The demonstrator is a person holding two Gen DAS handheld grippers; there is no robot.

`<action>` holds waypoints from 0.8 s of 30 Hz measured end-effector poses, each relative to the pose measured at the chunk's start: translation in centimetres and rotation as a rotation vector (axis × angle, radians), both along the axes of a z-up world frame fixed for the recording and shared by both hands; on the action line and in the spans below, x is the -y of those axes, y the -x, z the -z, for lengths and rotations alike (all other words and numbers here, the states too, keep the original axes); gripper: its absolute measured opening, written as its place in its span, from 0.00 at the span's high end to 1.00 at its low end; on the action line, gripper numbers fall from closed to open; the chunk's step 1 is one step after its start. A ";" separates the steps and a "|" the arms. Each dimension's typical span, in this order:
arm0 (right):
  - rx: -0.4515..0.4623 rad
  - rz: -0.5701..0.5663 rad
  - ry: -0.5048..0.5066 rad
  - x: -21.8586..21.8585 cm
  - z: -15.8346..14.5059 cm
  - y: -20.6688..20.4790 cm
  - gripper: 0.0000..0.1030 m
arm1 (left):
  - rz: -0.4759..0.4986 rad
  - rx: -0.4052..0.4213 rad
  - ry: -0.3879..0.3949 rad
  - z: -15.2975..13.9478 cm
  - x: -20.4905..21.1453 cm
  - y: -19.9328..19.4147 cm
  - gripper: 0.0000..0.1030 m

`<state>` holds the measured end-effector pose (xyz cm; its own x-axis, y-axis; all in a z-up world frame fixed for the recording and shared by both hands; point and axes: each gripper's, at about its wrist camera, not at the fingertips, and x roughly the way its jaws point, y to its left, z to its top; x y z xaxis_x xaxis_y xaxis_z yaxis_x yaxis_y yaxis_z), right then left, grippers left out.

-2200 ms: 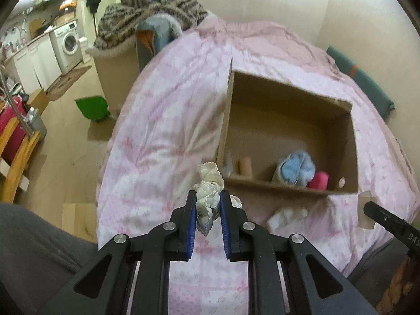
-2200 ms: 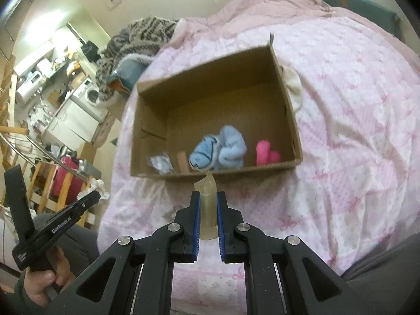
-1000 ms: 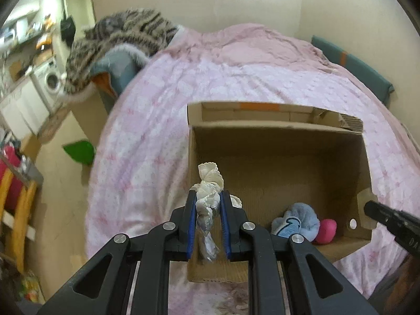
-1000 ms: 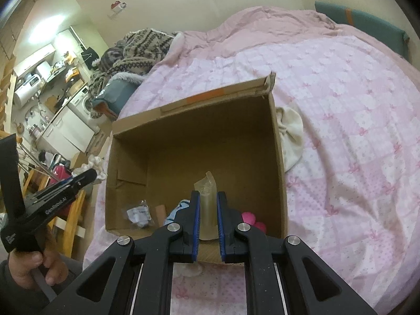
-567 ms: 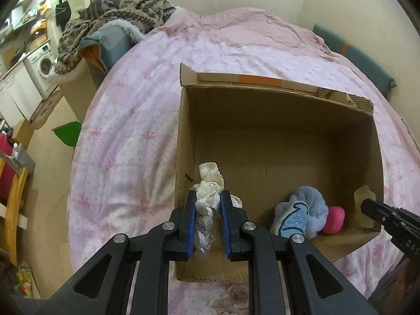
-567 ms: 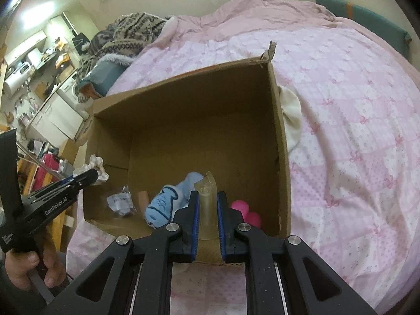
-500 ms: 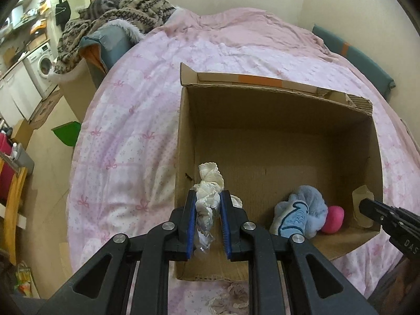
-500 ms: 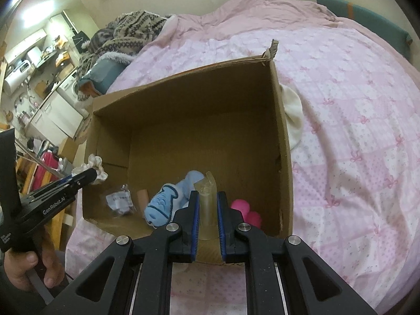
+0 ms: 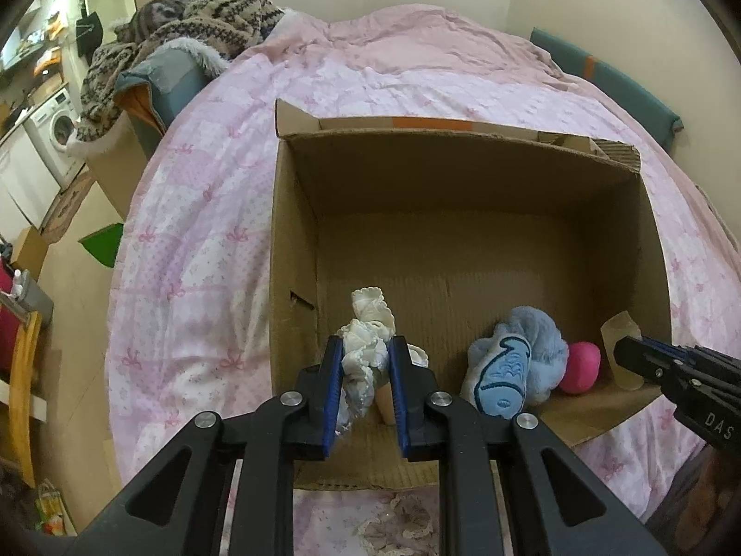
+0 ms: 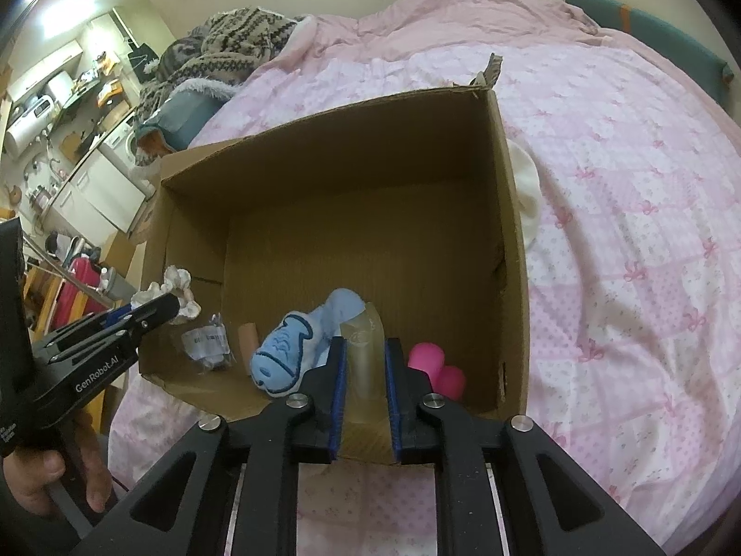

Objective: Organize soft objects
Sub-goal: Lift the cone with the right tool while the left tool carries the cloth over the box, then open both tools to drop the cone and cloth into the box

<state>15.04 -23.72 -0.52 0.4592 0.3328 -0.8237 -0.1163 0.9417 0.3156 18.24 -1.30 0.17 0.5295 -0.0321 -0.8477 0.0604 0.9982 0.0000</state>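
An open cardboard box (image 9: 463,139) lies on the pink quilt. My left gripper (image 9: 366,347) is shut on a white frilly scrunchie (image 9: 368,319), just inside the box's near left corner. My right gripper (image 10: 364,343) hangs over the near right part, its jaws opening. A pale translucent soft piece (image 10: 363,361) stands between them, and the pads still touch it. On the box floor lie a blue plush fish (image 10: 287,352), a pink soft toy (image 10: 435,366), a small plastic packet (image 10: 206,343) and a tan roll (image 10: 248,333).
A white cloth (image 10: 525,190) lies against the box's right outer wall. A lacy piece (image 9: 398,523) sits on the quilt just before the box. A patterned blanket pile (image 9: 185,14) lies far left, with a teal cushion (image 9: 602,78) by the wall.
Both grippers have sunk a little over the near edge of the box, so it looks larger. The right jaws stand slightly wider around the translucent piece. The left grip is unchanged.
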 end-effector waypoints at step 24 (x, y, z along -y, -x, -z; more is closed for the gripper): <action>-0.045 -0.018 -0.027 -0.5 0.9 -0.1 0.72 | 0.026 0.026 -0.015 -0.6 0.9 0.7 0.60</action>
<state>15.18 -23.26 -1.40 0.4151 0.3633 -0.8341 -0.1186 0.9306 0.3463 17.57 -2.15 0.80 0.5508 -0.0335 -0.8340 0.0861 0.9961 0.0169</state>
